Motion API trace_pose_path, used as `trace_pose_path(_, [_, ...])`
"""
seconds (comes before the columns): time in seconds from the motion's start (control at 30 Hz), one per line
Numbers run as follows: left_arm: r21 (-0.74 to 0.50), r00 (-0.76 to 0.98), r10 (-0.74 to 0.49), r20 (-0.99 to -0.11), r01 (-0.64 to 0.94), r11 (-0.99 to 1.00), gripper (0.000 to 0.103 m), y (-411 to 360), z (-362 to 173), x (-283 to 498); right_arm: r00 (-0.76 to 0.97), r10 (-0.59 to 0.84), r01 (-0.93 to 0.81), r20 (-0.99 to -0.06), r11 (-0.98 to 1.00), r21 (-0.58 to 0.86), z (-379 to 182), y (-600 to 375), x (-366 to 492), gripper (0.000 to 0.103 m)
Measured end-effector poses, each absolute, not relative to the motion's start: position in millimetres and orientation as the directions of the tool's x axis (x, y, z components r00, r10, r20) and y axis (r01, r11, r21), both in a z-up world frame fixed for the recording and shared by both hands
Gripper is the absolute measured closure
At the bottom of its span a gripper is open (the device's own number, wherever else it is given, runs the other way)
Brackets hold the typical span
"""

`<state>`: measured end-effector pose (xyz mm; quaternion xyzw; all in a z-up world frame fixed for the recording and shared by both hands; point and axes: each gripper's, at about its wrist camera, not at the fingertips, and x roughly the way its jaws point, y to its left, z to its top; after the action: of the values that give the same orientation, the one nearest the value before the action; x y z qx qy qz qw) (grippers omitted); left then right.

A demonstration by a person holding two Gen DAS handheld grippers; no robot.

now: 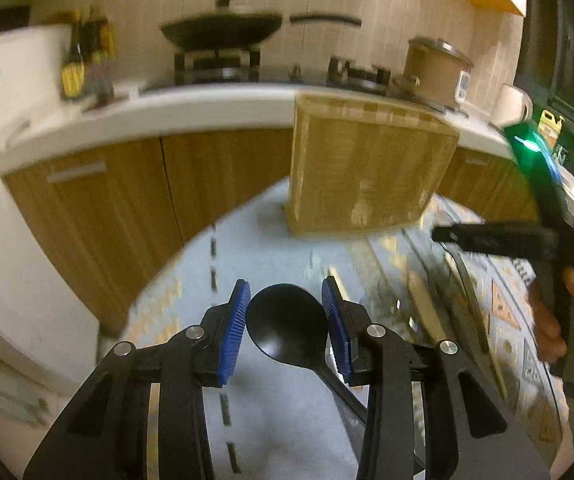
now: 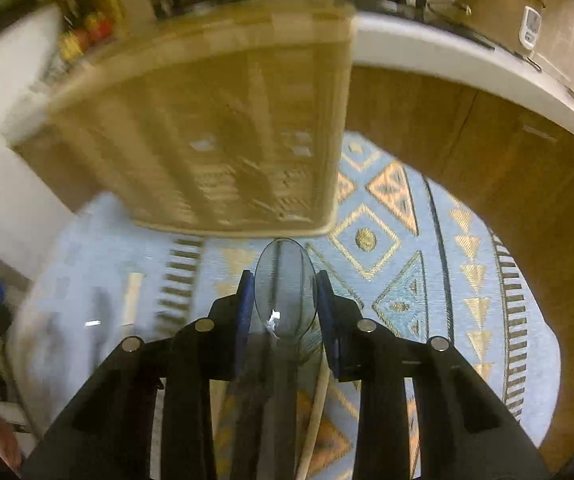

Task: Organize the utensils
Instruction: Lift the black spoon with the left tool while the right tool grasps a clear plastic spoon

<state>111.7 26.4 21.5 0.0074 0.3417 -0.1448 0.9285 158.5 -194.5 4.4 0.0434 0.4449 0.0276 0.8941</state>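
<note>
My left gripper (image 1: 285, 292) is shut on a black plastic spoon (image 1: 287, 324). Its blue pads press both sides of the bowl, and the handle runs back to the lower right. My right gripper (image 2: 285, 280) is shut on a shiny pale spoon (image 2: 285, 280), bowl pointing forward between the pads. A slatted wooden box (image 1: 371, 168) stands on the blue patterned tablecloth (image 1: 271, 240) beyond both grippers; in the right wrist view the box (image 2: 215, 128) is close ahead. The left wrist view shows the right gripper (image 1: 443, 235) at the right, held by a hand (image 1: 555, 320).
More utensils lie on the cloth: a wooden one (image 1: 427, 304) and a pale handle (image 2: 315, 412) under my right gripper. Behind the table runs a counter (image 1: 167, 112) with a black pan (image 1: 223, 28), bottles (image 1: 83, 56) and a brown cooker (image 1: 435, 68).
</note>
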Motion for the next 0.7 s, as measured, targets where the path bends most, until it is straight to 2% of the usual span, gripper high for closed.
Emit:
trace_pose_path(0.27, [0.011, 0.855, -0.201, -0.477, 0.235, 0.972, 0.067, 7.0, 89.5, 114.1, 0.766, 0.22, -0.11, -0.604, 0.97, 0.215, 62.1, -219.2, 108.3, 0.077])
trace_pose_path(0.33, [0.042, 0.883, -0.174, -0.436, 0.213, 0.976, 0.067, 0.4, 108.7, 120.2, 0.796, 0.242, -0.134, -0.555, 0.964, 0.229, 79.9, -219.5, 106.1, 0.096])
trace_pose_path(0.43, [0.066, 0.907, -0.158, -0.39, 0.198, 0.978, 0.067, -6.8, 134.2, 138.5, 0.832, 0.254, -0.154, -0.494, 0.96, 0.234, 104.8, -225.7, 106.8, 0.097])
trace_pose_path(0.5, [0.074, 0.913, -0.145, -0.381, 0.186, 0.98, 0.067, -10.3, 141.5, 149.0, 0.832, 0.284, -0.184, -0.478, 0.952, 0.245, 113.5, -229.4, 116.6, 0.097])
trace_pose_path(0.7, [0.083, 0.911, -0.131, -0.391, 0.177, 0.981, 0.067, -9.0, 139.7, 160.5, 0.807, 0.275, -0.164, -0.522, 0.955, 0.249, 102.6, -234.5, 128.1, 0.097])
